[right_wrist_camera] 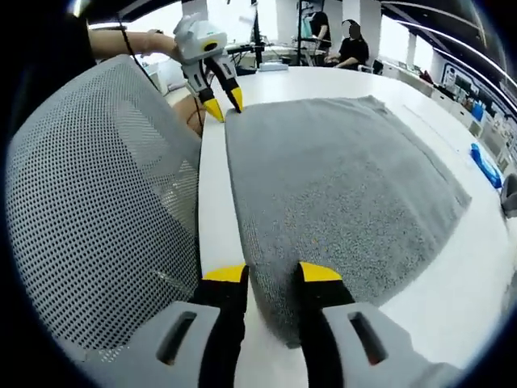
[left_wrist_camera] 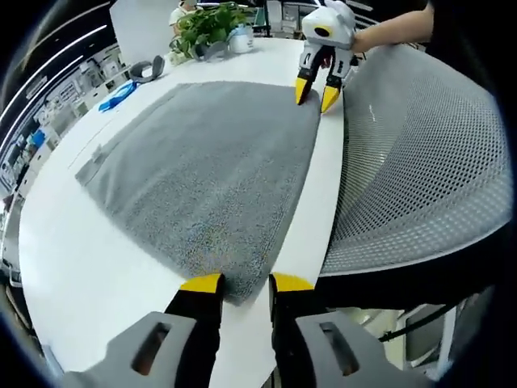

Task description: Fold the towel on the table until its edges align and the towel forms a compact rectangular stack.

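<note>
The grey towel (left_wrist_camera: 202,174) lies flat along the white counter's (left_wrist_camera: 81,275) near edge, beside a mesh chair (left_wrist_camera: 420,162), with the left claw (left_wrist_camera: 245,283) and right claw (right_wrist_camera: 271,273) each parted astride a near corner.

A grey mesh office chair (left_wrist_camera: 420,153) presses against the table edge, with a potted plant (left_wrist_camera: 212,26) far across from it.

Each gripper has a pale grey moulded body with slotted shoulders, black jaws and yellow tips: the left gripper (left_wrist_camera: 245,284) and right gripper (right_wrist_camera: 272,273). The person's sleeve (left_wrist_camera: 452,24) is black.
</note>
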The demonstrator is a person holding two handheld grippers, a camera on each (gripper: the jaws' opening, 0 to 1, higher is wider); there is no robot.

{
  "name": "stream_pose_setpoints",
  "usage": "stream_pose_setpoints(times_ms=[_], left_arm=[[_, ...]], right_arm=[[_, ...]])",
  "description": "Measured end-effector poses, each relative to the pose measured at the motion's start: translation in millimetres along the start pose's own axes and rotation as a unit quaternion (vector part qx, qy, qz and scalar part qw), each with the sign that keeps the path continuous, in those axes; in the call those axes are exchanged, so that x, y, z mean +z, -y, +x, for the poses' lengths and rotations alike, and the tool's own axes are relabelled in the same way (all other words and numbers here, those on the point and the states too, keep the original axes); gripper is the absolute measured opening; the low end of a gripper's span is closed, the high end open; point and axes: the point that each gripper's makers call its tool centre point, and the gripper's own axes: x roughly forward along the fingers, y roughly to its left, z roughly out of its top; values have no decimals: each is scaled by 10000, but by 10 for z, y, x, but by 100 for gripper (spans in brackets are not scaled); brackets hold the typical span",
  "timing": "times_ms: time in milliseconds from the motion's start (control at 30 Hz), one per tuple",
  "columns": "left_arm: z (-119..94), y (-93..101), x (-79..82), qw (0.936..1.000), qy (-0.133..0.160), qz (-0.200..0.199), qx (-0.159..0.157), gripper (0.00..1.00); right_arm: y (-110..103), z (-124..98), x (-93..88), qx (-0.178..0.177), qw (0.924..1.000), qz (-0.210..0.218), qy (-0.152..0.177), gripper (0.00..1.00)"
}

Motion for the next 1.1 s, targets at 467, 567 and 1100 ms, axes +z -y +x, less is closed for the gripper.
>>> stream_pose_setpoints(times_ms=[467, 567, 1100], left_arm=[[35, -72, 24, 9997, -79, -45, 246, 13], [53, -105, 21, 9993, -131, -22, 342, 9], [-100, -157, 191, 9911, 591, -637, 1006, 3]], right_arm=[[91, -147, -234, -387, 9980, -112, -482, 14], [128, -172, -257, -491, 9968, -179, -597, 10], [256, -359, -191, -652, 9932, 937, -221, 0]])
